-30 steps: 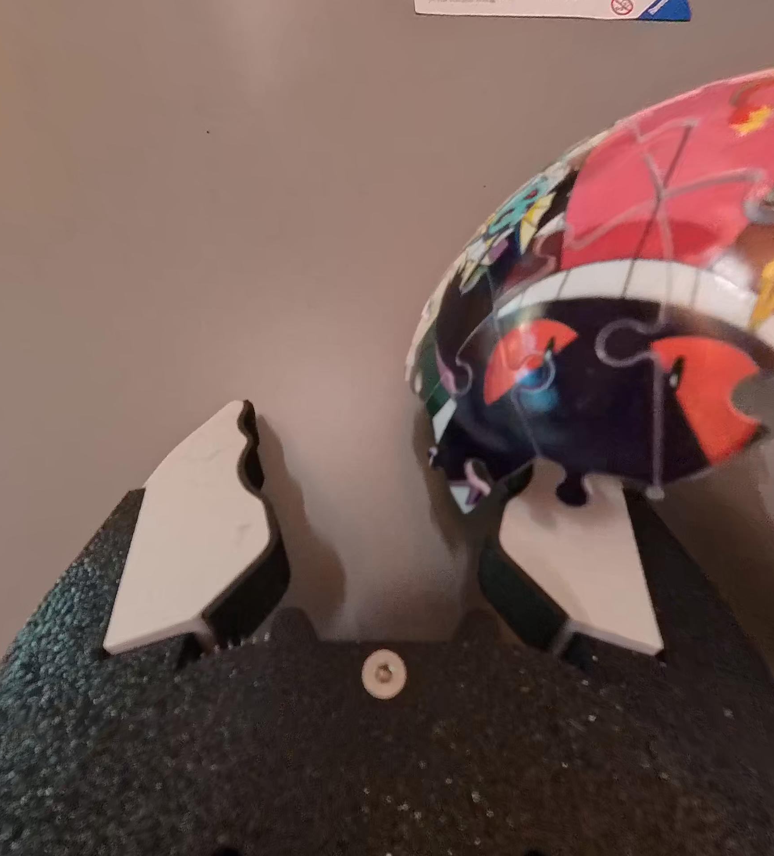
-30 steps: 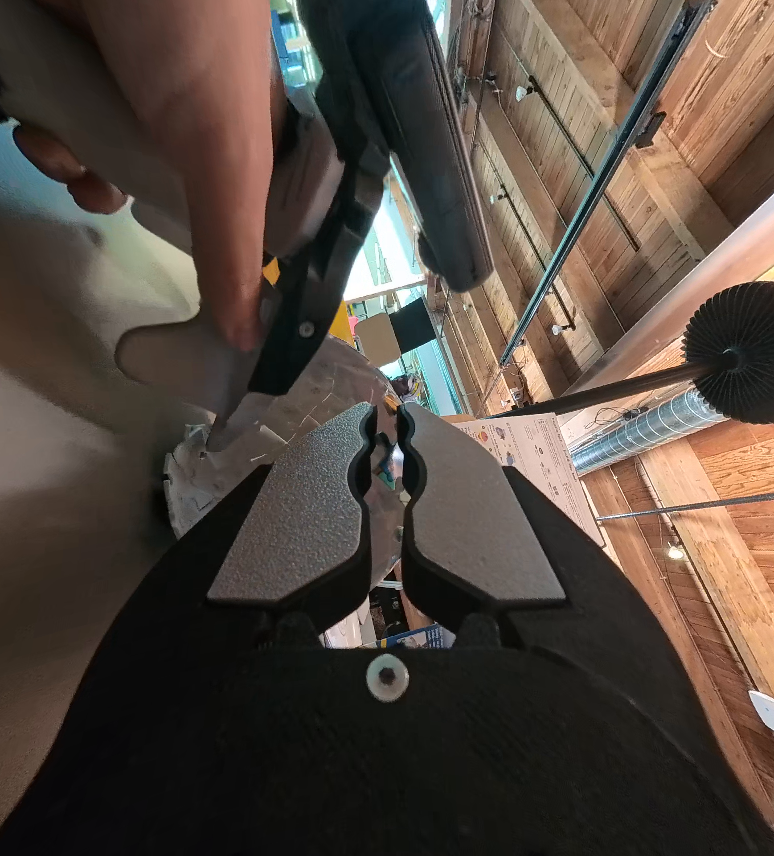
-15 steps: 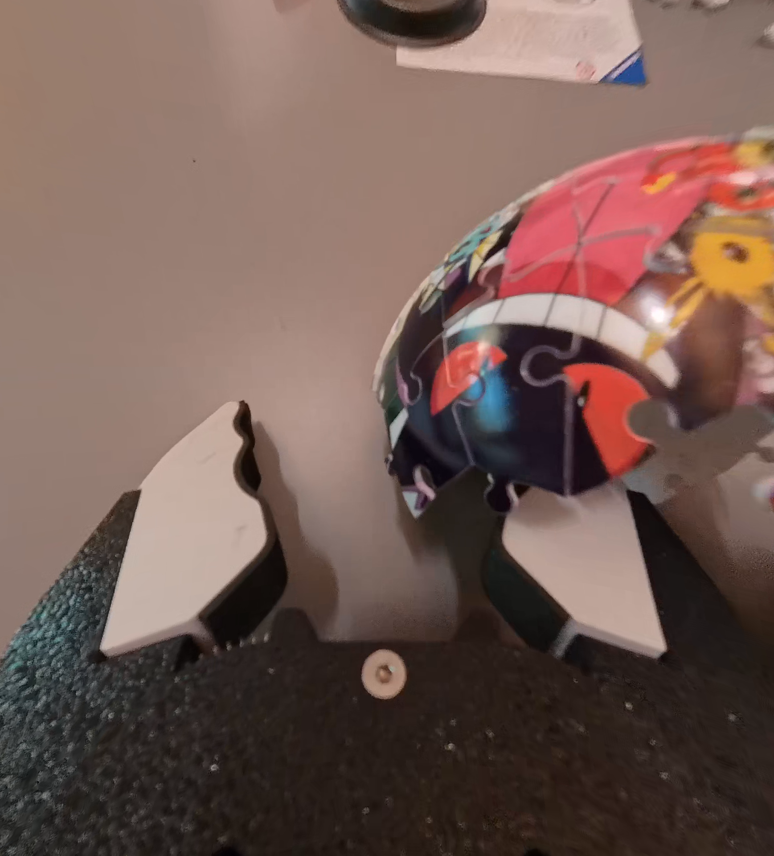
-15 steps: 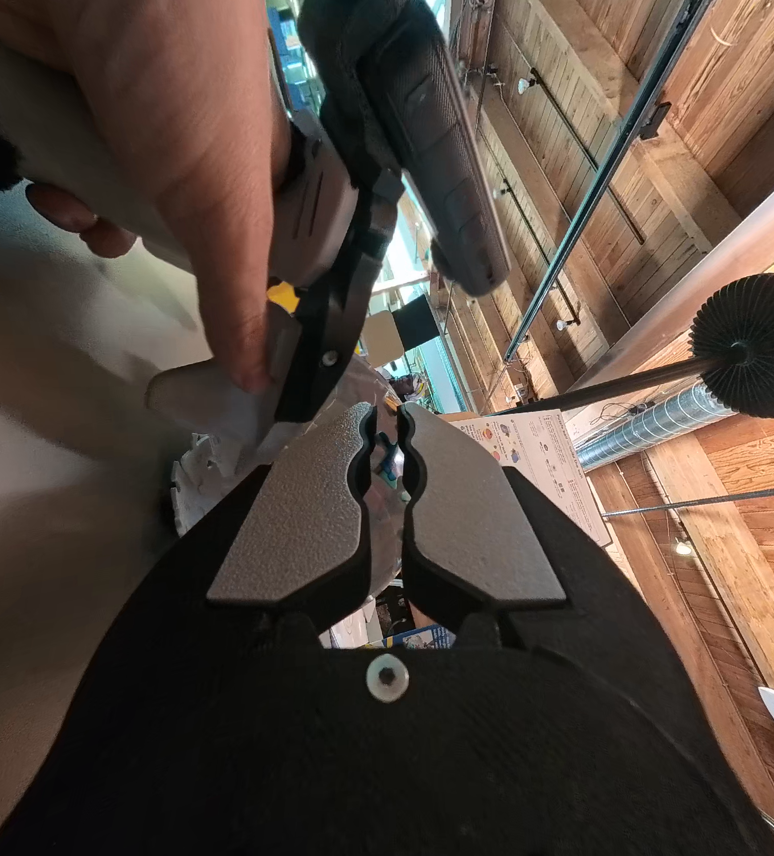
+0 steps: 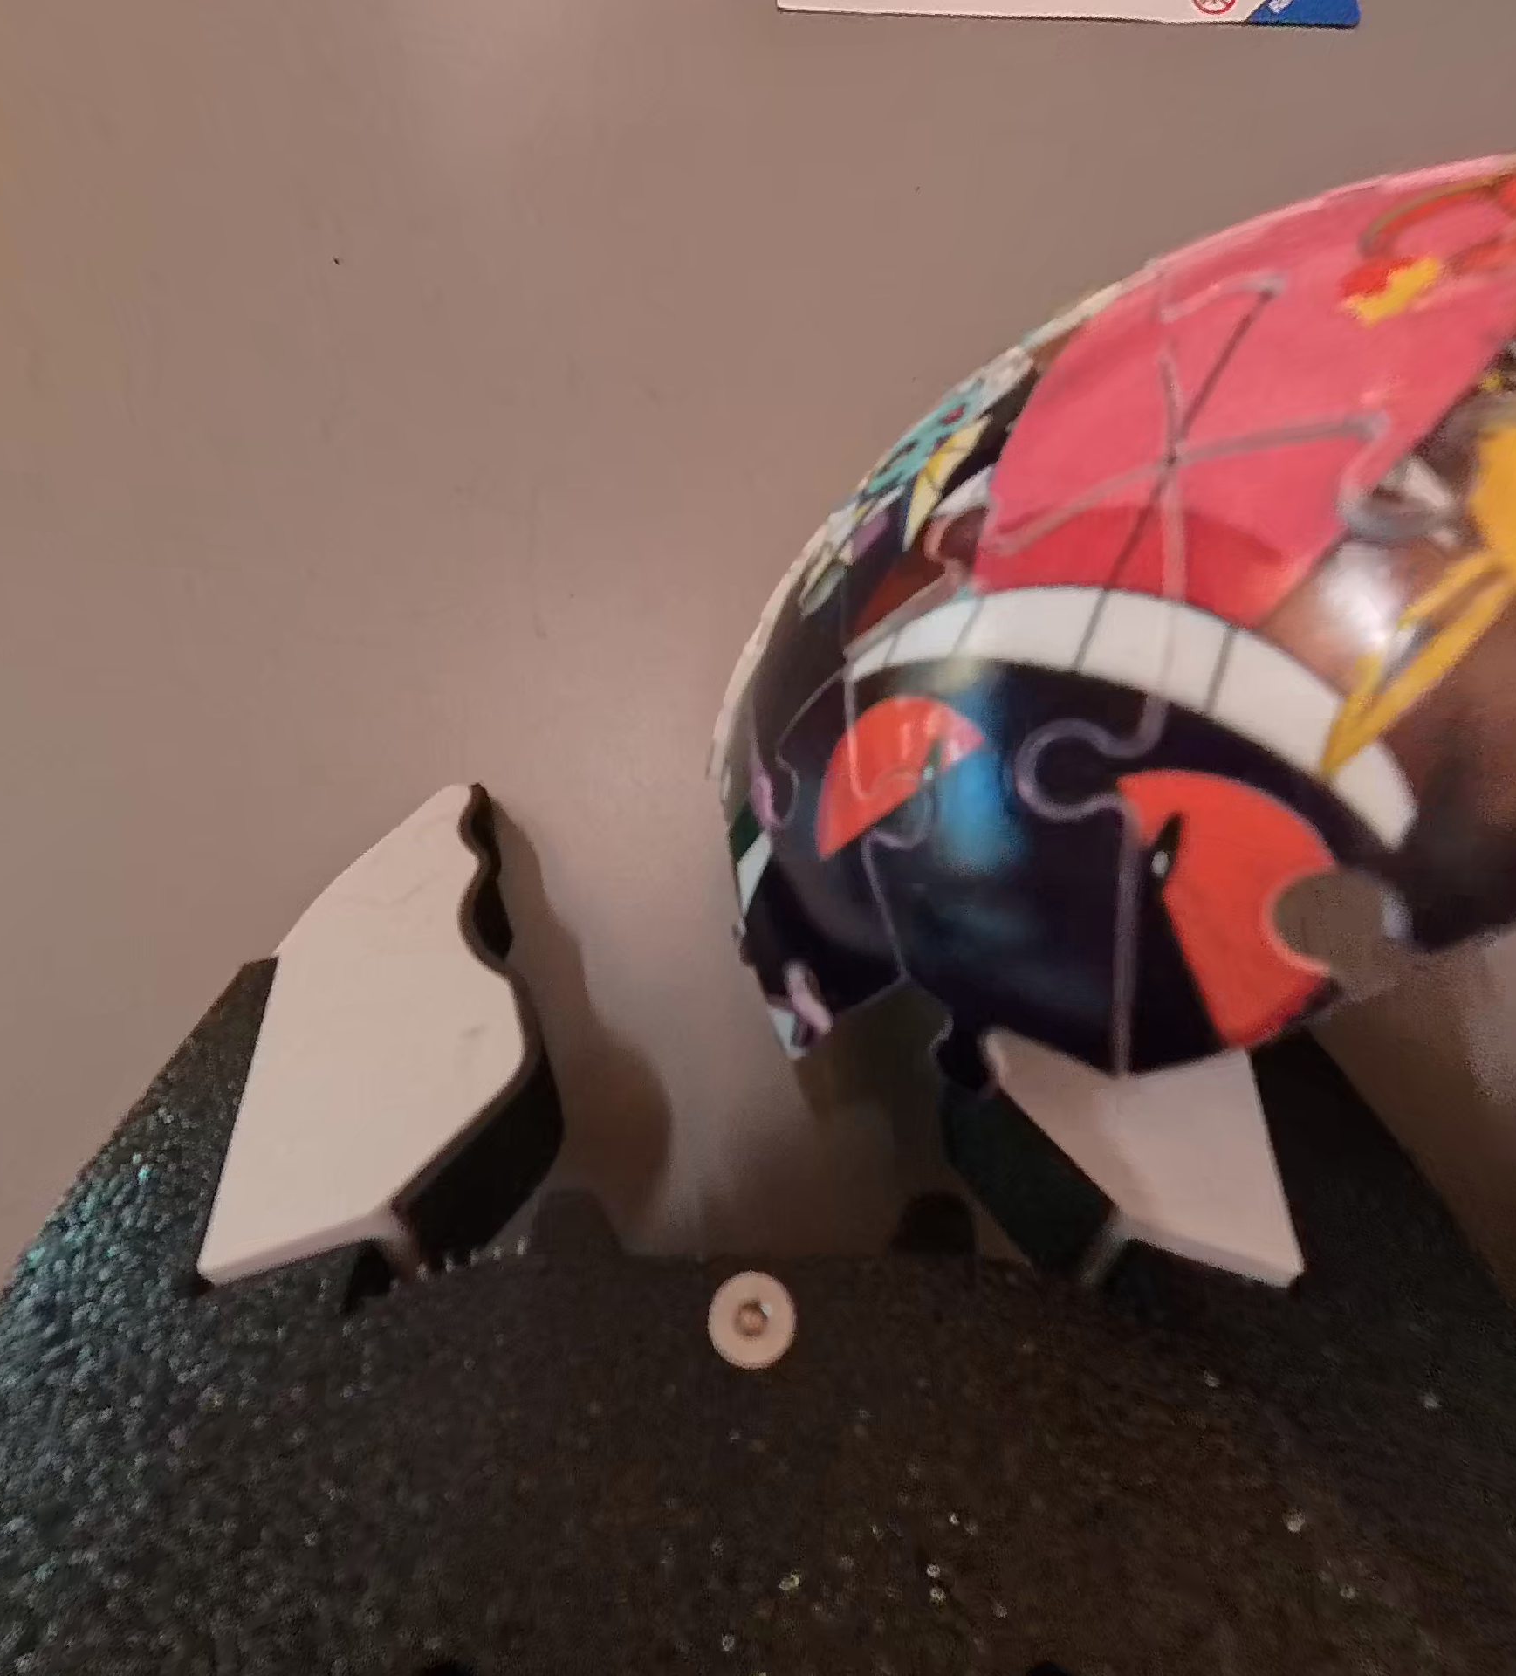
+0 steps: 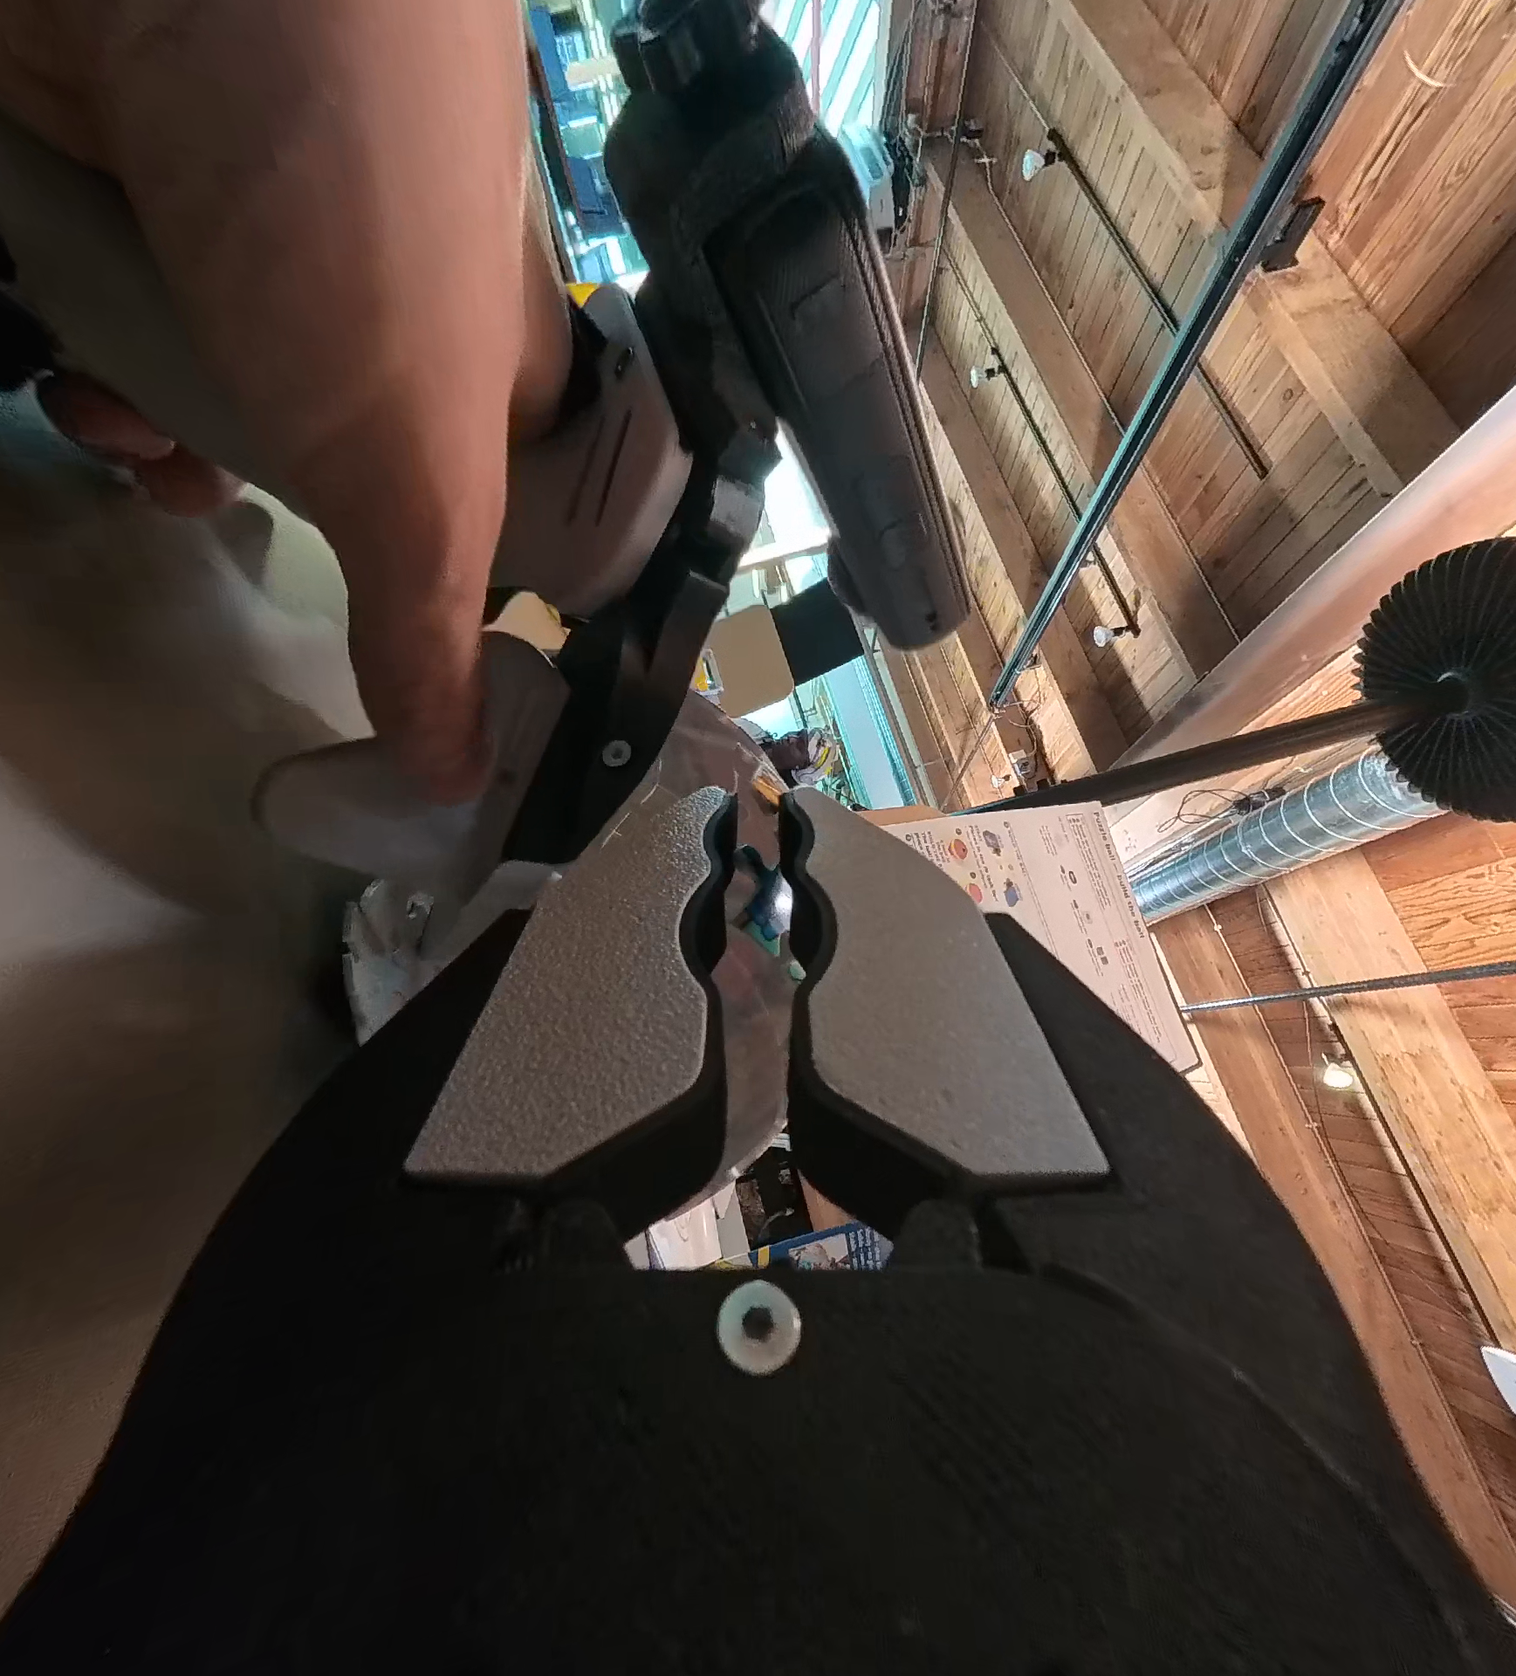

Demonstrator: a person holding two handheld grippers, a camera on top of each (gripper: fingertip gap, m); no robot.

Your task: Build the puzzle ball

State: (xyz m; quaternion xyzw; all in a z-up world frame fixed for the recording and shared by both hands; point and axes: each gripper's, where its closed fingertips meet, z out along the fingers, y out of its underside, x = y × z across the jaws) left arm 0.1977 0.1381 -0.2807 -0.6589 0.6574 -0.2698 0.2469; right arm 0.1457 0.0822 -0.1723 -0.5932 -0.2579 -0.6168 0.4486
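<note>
While the left gripper (image 5: 736, 925) gapes wide, its right finger props the ball (image 5: 1189, 680).
The right gripper (image 6: 758, 893) pinches the shell's edge, jaws narrow. A slip or twist there could pop seams apart; the ball runs off-frame, and the hand (image 6: 301, 317) hides the left gripper's grip.

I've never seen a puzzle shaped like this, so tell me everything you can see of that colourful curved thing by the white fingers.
The puzzle ball is a partly built dome of glossy, interlocked curved pieces, printed with pink and red umbrella shapes, red fans on black, a white band and yellow flowers. Its lower edge is jagged, with open tabs and notches. It overlaps one white finger of the open left gripper; contact is unclear. The right gripper is closed on its grey inner rim.
</note>
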